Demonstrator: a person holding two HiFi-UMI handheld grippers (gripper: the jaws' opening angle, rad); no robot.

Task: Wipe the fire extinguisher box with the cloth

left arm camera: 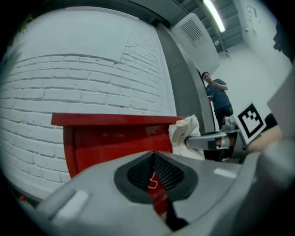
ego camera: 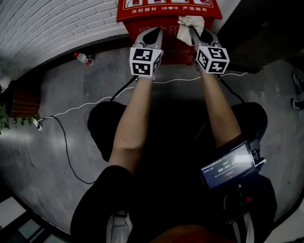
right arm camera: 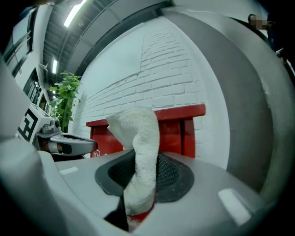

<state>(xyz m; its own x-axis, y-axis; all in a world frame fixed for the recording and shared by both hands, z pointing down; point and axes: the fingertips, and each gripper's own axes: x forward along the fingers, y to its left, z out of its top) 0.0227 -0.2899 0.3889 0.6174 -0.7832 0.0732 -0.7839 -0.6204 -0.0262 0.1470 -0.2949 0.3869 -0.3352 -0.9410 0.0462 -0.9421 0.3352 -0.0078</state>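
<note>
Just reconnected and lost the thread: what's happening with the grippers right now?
A person holds two grippers up to a red metal fire extinguisher box standing against a white brick wall. The right gripper is shut on a white terry cloth, held at the box's top edge. The left gripper is shut and empty, in front of the box.

Fire extinguisher box (ego camera: 142, 12) ahead against wall (ego camera: 47, 23); cloth (ego camera: 190, 24) on its top-right edge, in right gripper (ego camera: 199, 34); left gripper (ego camera: 151, 33) beside, leftward.
</note>
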